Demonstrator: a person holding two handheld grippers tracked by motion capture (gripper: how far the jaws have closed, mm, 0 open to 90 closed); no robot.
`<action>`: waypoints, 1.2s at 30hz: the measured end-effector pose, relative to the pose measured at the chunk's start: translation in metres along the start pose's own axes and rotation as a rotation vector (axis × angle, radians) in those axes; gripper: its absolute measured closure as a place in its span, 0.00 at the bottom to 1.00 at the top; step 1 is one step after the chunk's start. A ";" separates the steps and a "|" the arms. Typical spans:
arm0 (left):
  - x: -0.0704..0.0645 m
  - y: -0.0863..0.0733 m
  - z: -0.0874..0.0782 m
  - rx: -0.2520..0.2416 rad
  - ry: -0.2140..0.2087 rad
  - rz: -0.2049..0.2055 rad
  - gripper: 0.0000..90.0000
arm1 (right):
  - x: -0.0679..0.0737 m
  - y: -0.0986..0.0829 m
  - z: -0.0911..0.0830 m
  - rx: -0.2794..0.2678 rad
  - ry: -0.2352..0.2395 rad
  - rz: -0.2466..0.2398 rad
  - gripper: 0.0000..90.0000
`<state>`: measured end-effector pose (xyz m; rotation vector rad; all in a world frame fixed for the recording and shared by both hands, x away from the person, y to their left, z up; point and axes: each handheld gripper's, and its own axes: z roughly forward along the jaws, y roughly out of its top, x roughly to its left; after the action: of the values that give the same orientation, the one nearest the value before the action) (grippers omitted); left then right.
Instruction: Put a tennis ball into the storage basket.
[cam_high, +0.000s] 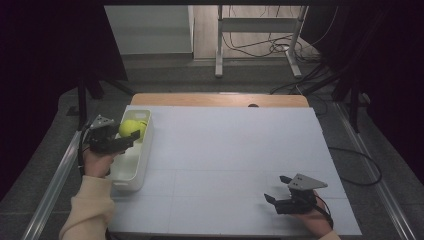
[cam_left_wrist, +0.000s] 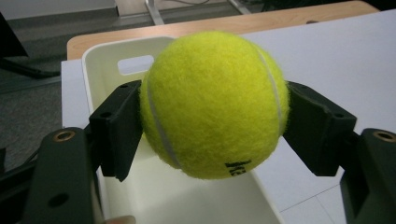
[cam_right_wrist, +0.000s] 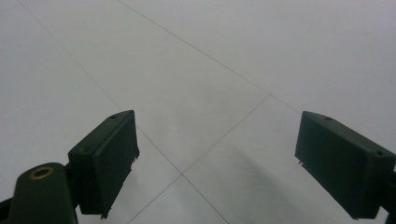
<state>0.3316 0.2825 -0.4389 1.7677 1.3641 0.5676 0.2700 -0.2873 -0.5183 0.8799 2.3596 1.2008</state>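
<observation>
A yellow-green tennis ball (cam_left_wrist: 210, 102) with a white seam and black print is clamped between my left gripper's (cam_left_wrist: 215, 126) two black jaws. It hangs above the far end of a white plastic bin (cam_left_wrist: 100, 65). In the high view the left gripper (cam_high: 131, 132) holds the ball (cam_high: 128, 127) over the bin (cam_high: 129, 165) at the table's left edge. A second yellow-green patch shows just right of the ball; I cannot tell what it is. My right gripper (cam_high: 275, 187) rests low at the near right, jaws wide apart over bare white surface. Nothing lies between the right gripper's (cam_right_wrist: 224, 163) jaws.
The white board (cam_high: 230, 145) covers the table, with thin seam lines across it. A wooden strip (cam_high: 220, 99) runs along its far edge. Beyond stand a desk frame (cam_high: 257, 45) and loose cables (cam_high: 272, 47) on the floor. A metal rail (cam_high: 52, 185) runs along the left side.
</observation>
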 end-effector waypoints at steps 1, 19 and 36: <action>0.000 0.001 0.001 0.008 0.005 0.003 0.29 | 0.000 0.000 0.000 -0.001 -0.001 0.000 0.15; 0.008 0.005 0.023 0.180 0.051 0.038 0.29 | 0.001 0.000 0.000 0.001 -0.003 -0.006 0.15; 0.012 0.001 0.026 0.243 0.058 0.036 0.29 | 0.001 0.001 0.000 0.002 -0.006 -0.007 0.15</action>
<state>0.3558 0.2848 -0.4544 1.9857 1.4957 0.4920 0.2696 -0.2865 -0.5178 0.8739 2.3576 1.1911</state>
